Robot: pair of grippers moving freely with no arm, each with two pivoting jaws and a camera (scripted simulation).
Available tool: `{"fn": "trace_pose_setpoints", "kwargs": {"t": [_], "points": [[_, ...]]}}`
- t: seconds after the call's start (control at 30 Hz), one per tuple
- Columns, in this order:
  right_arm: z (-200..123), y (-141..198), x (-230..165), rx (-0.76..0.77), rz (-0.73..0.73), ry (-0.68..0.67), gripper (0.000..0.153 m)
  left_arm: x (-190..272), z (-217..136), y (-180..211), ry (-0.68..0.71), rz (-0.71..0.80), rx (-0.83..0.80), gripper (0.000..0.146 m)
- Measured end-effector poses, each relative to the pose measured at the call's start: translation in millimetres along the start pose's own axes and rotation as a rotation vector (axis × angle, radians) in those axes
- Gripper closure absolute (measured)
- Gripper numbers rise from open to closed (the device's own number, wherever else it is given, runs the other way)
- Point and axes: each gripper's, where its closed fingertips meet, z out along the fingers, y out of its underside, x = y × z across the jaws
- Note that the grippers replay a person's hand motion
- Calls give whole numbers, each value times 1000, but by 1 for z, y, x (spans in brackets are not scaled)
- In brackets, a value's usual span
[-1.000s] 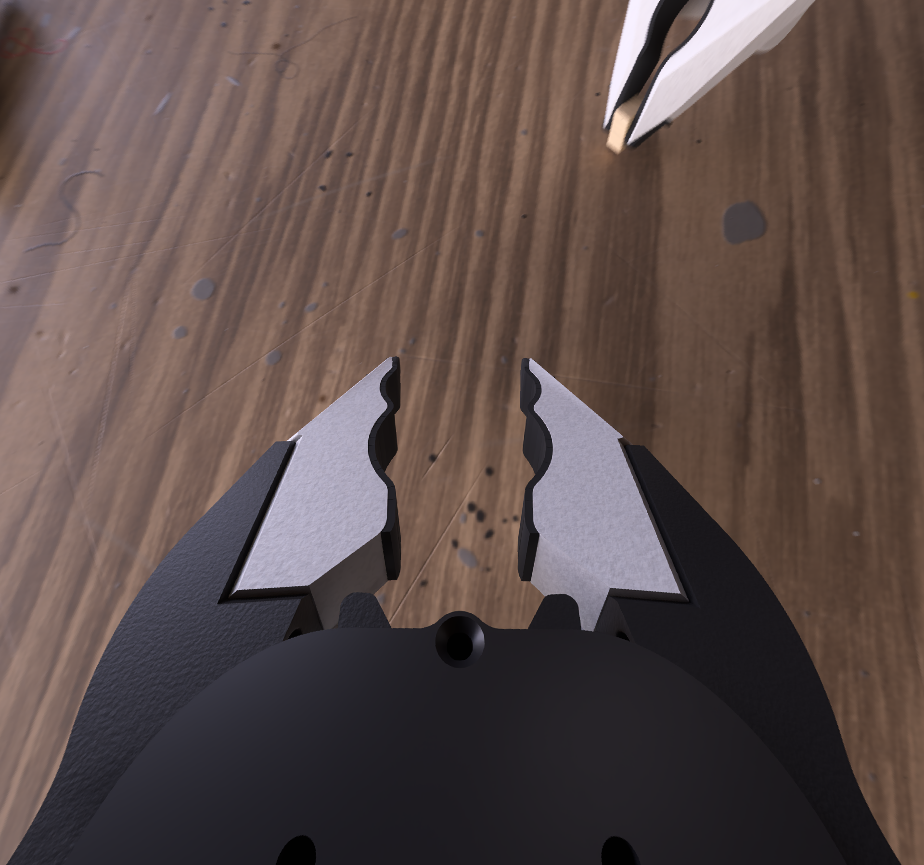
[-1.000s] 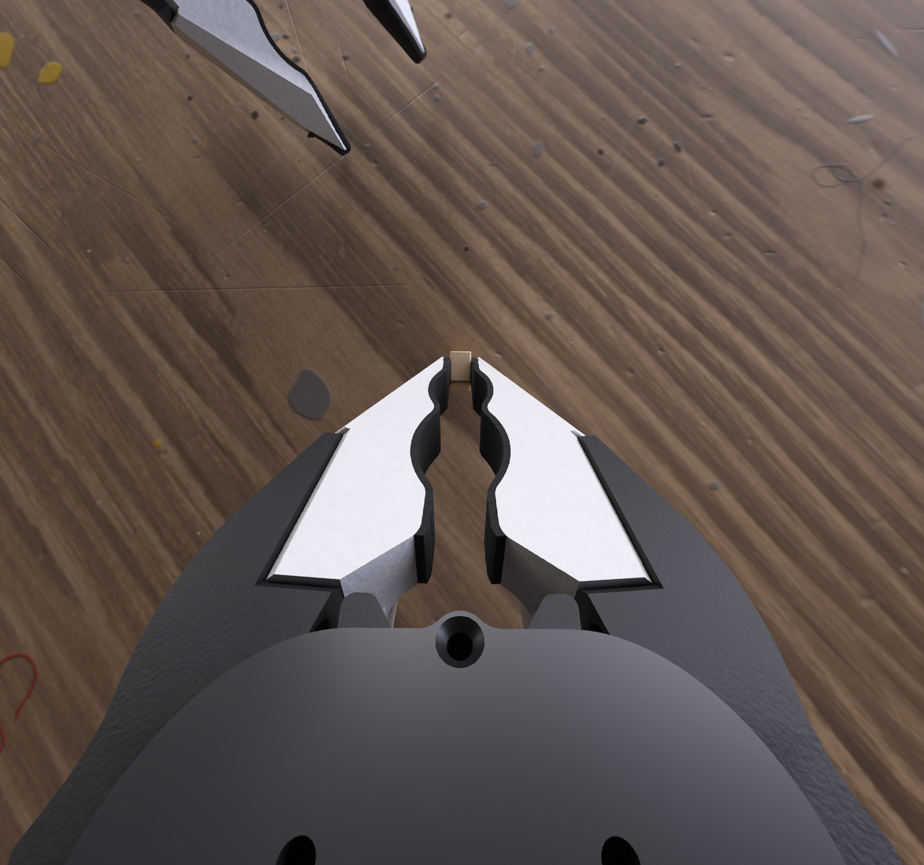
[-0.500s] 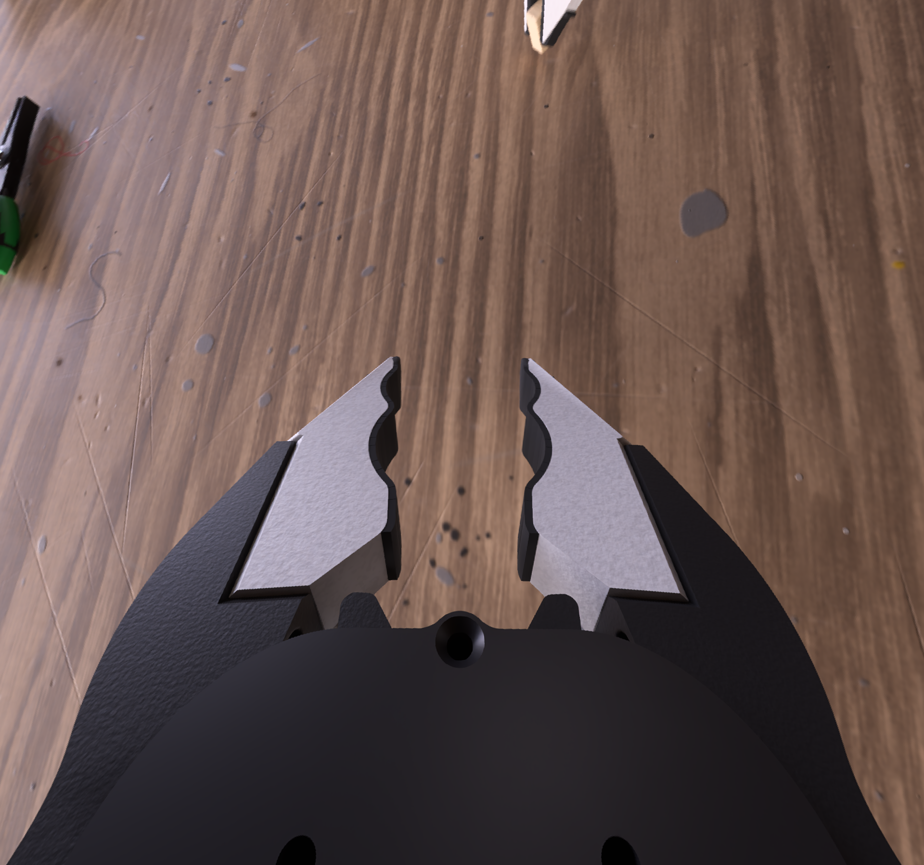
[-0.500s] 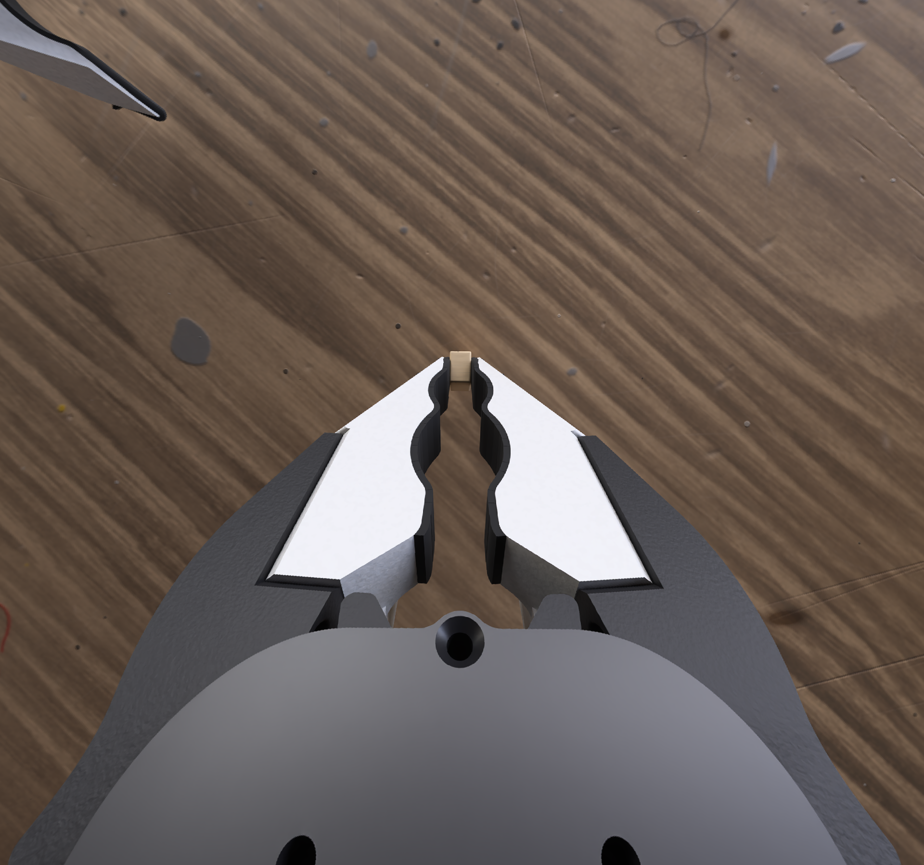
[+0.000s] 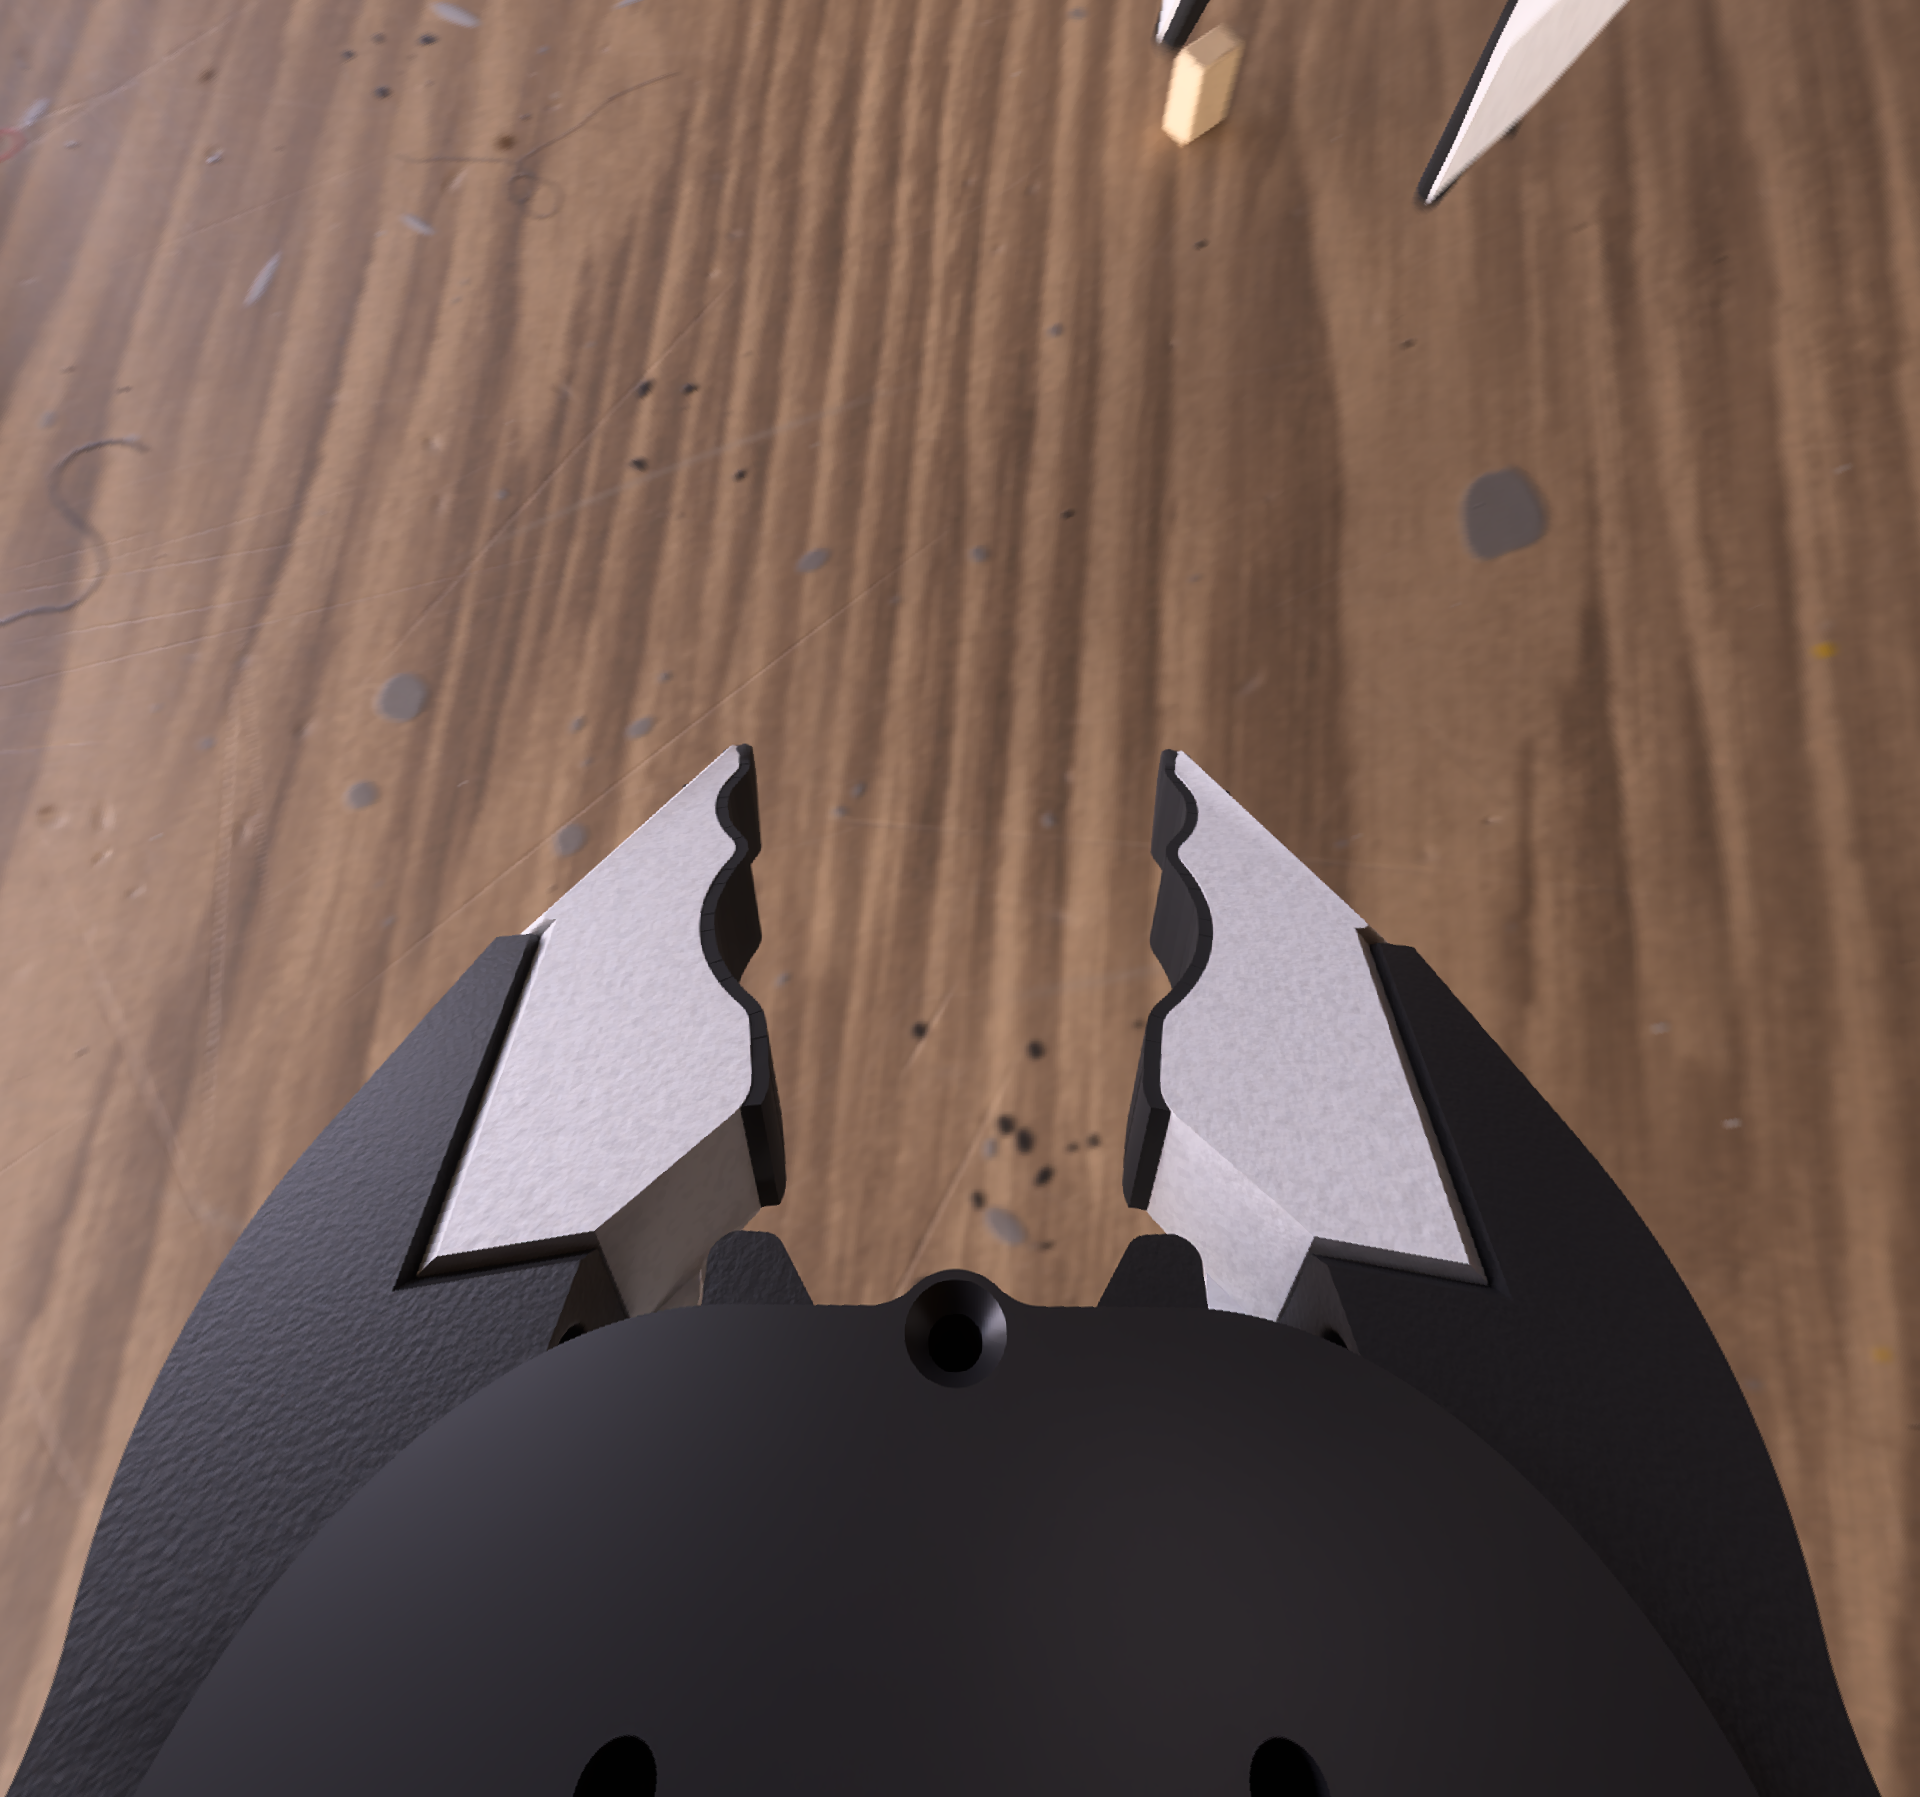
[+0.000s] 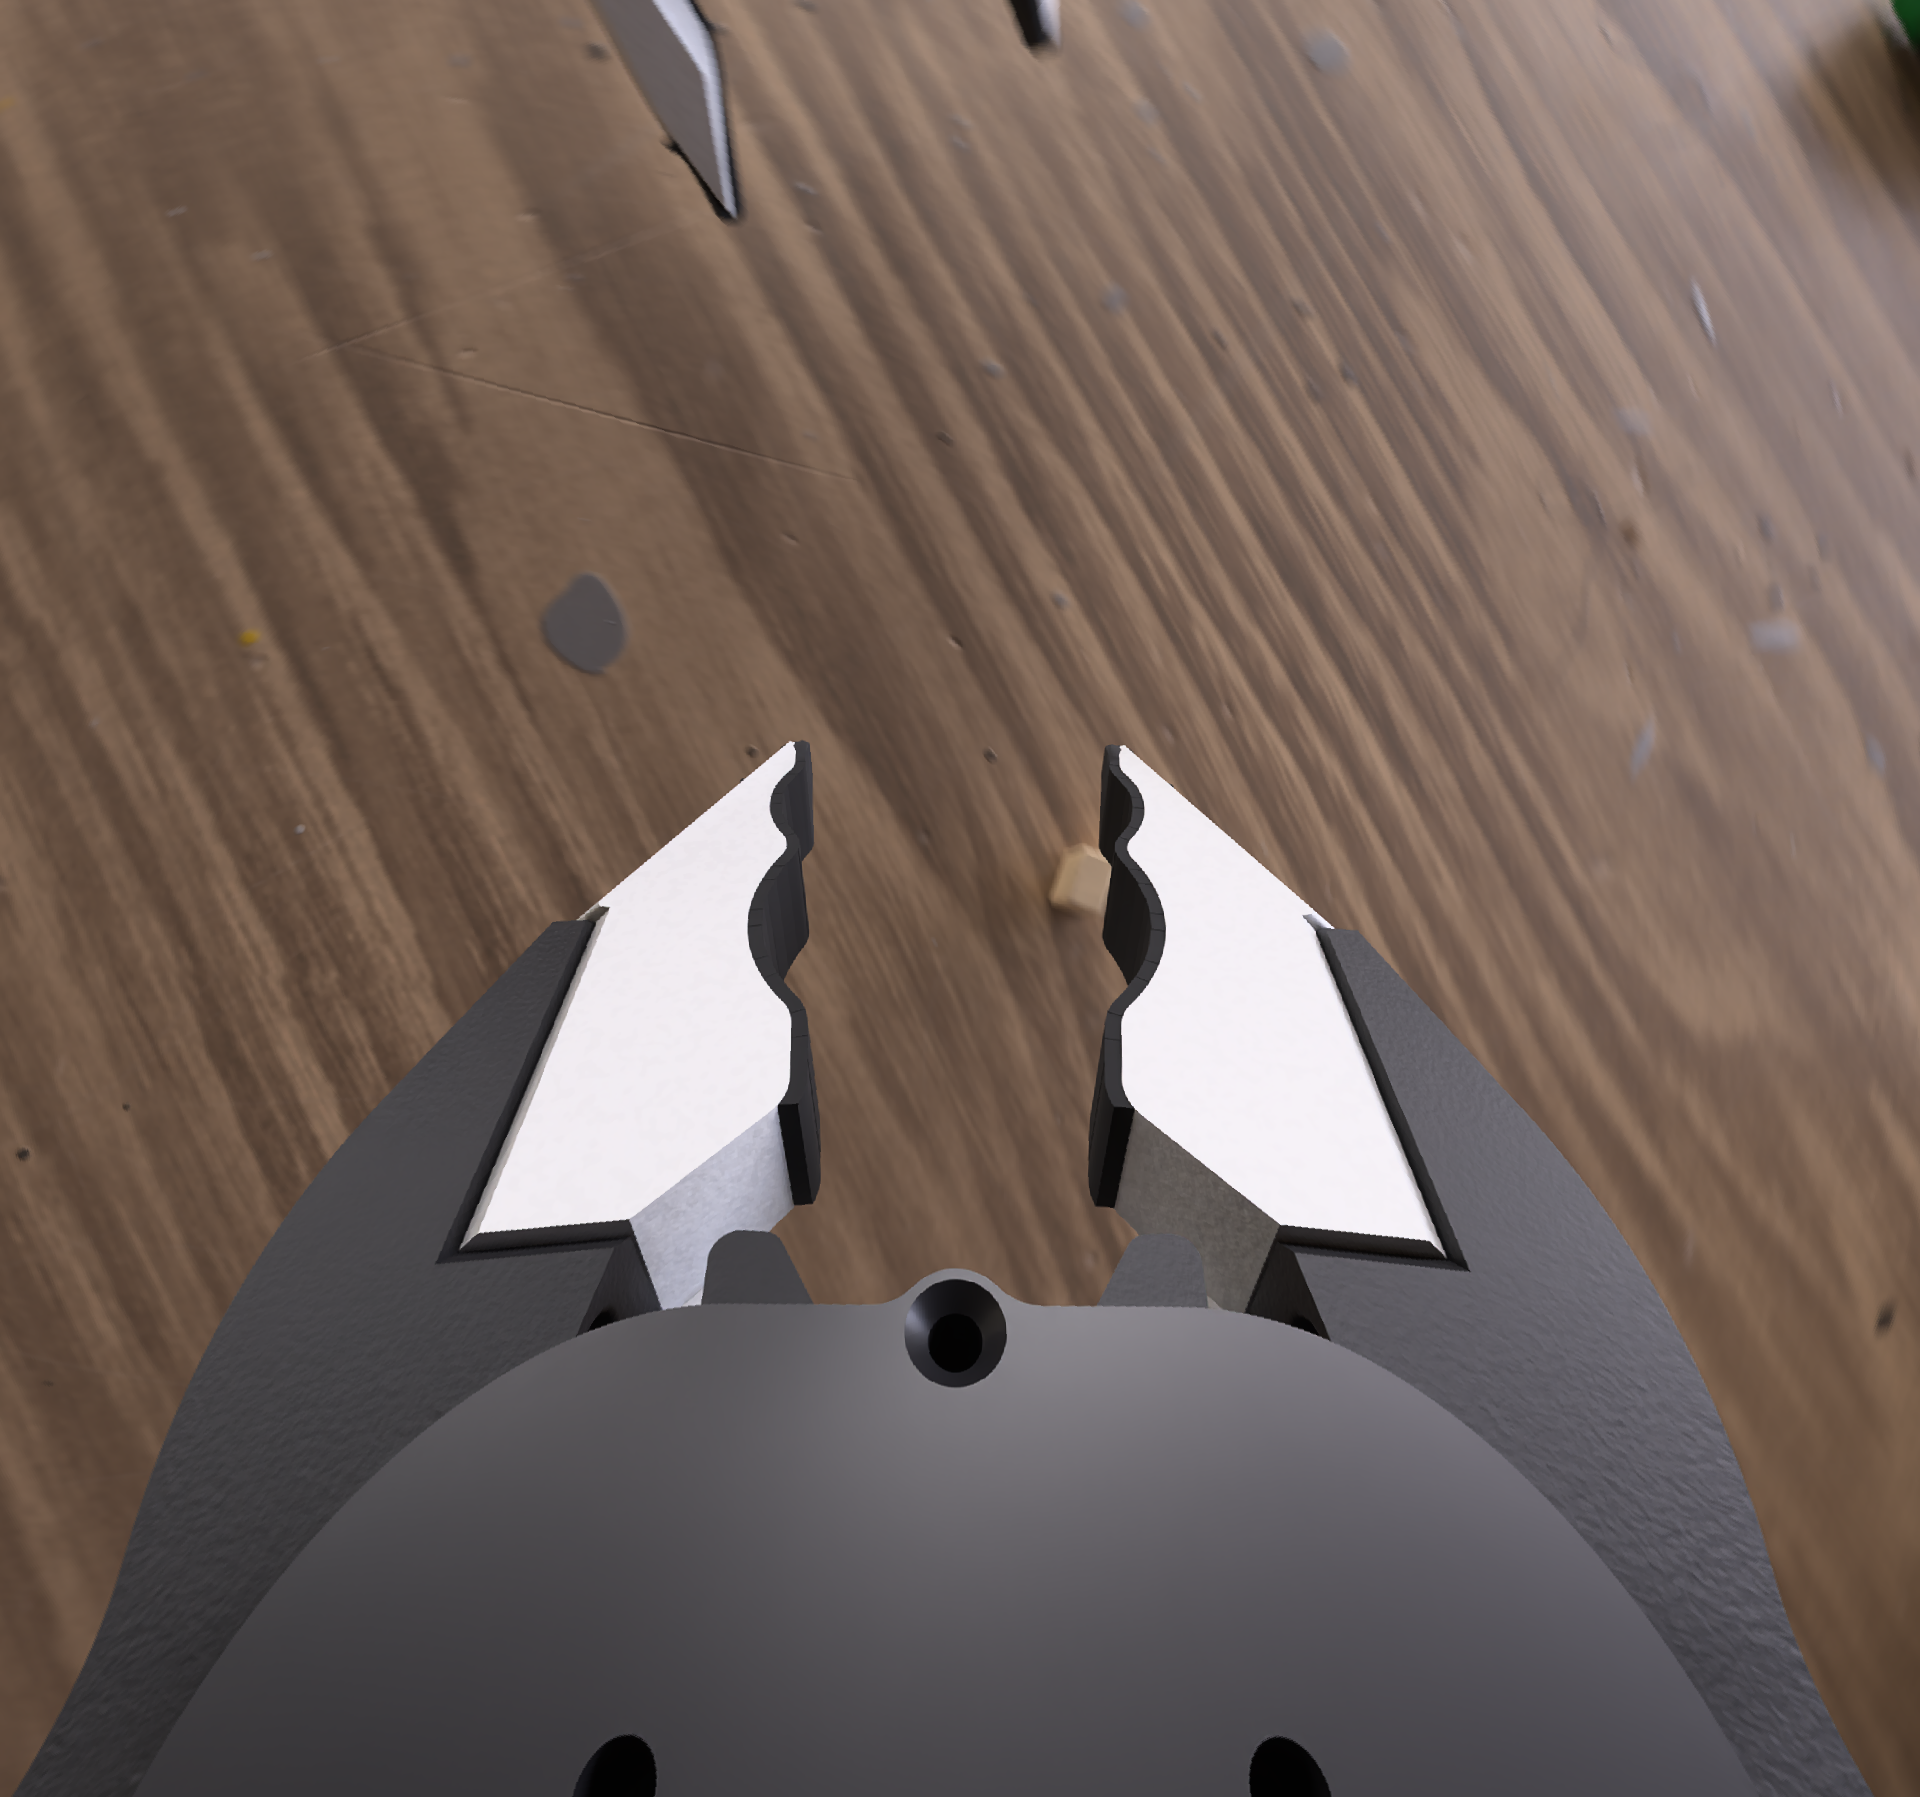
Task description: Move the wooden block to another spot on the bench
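Note:
The small pale wooden block (image 6: 1076, 881) lies on the brown wooden bench (image 6: 1351, 500), just inside my right gripper's right finger and below the fingertips. My right gripper (image 6: 956, 760) is open and holds nothing. In the left wrist view the block (image 5: 1201, 91) lies at the top right, between the right gripper's two spread white fingers (image 5: 1496, 85). My left gripper (image 5: 956, 765) is open and empty, well short of the block. Its fingers (image 6: 686, 64) show at the top of the right wrist view.
A grey paint blot (image 5: 1503, 513) marks the bench to the right of my left gripper; it also shows in the right wrist view (image 6: 584, 623). A green object (image 6: 1903, 12) is cut off at the right edge. Small specks and scratches dot the bench.
My right gripper has opened and let go of the wooden block, which now lies on the bench. My left gripper has opened wider. Both views have shifted over the bench.

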Motion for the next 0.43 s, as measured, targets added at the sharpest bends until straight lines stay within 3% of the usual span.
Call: {"fn": "trace_pose_setpoints", "kwargs": {"t": [0.1, 0.2, 0.43], "points": [[12, -11, -12, 7, -180, -23, 96, 11, 7, -5, -25, 17, -23, 65], [24, -13, -13, -41, -292, -29, 96, 14, 15, -7, -53, 46, -34, 74], [27, -19, -4, -83, -364, -65, 99, 2, 12, -3, -24, 111, -36, 96]]}}
